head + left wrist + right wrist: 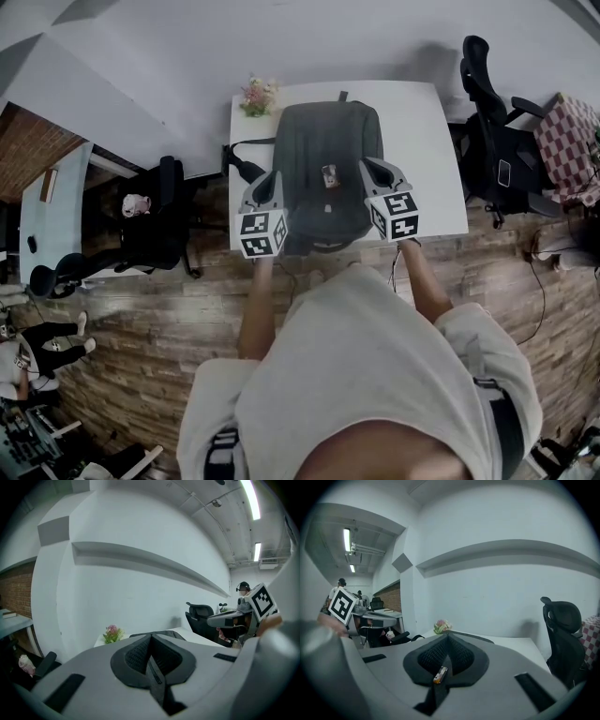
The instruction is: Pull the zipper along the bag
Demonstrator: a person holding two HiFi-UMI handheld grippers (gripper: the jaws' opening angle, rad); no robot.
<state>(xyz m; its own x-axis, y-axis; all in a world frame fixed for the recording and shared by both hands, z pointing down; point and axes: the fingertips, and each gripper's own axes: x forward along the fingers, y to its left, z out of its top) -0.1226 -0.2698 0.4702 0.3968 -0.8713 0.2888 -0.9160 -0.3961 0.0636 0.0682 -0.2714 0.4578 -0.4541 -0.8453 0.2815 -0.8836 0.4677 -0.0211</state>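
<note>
White table (424, 122) carries a grey backpack (319, 141); its small tag (330, 175) is unreadable.

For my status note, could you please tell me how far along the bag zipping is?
Done: nothing visible yet; the backpack lies on the white table. In hand: left gripper and right gripper hover over its sides, fingers closed; a small orange bit sits at the right fingers' seam, unidentifiable. Left: the whole zipping pull.

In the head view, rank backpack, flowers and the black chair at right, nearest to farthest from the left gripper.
1. Backpack, right beside the left gripper.
2. Flowers, on the table, far left corner.
3. Black chair, far right.
</note>
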